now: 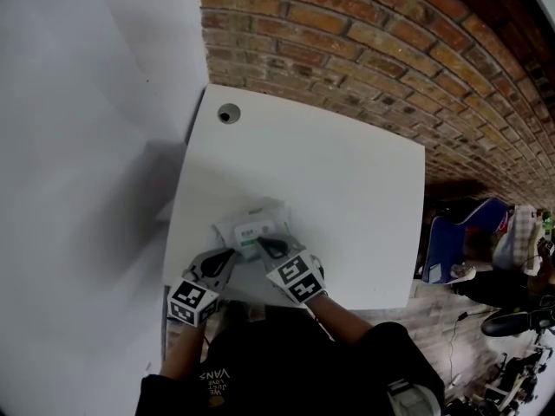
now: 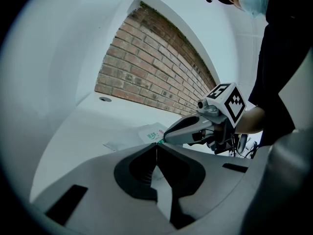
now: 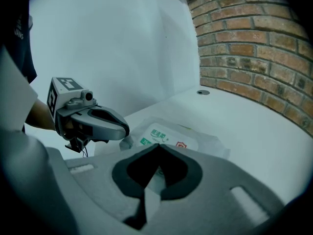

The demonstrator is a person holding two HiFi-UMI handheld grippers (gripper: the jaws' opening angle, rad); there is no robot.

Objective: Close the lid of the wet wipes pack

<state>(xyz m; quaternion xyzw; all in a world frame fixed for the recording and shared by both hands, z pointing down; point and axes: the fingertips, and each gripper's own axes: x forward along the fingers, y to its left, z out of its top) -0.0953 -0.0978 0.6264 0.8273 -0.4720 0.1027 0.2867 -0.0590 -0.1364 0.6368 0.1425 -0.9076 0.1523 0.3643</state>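
The wet wipes pack (image 1: 254,225) is a pale soft pouch with a white, green-printed label, lying near the front edge of the white table (image 1: 347,172). Its lid looks flat against the top. My left gripper (image 1: 231,255) is shut at the pack's near left corner. My right gripper (image 1: 264,243) is shut over the pack's near edge. In the left gripper view the shut tips (image 2: 156,145) point at the pack (image 2: 150,131), and the right gripper (image 2: 168,134) reaches over it. The right gripper view has its shut tips (image 3: 157,146) just before the label (image 3: 166,136), left gripper (image 3: 124,129) beside.
A round cable hole (image 1: 228,113) sits at the table's far left corner. A brick wall (image 1: 364,33) runs behind the table and a white wall (image 1: 78,146) stands at its left. A blue chair (image 1: 464,232) and clutter lie off to the right.
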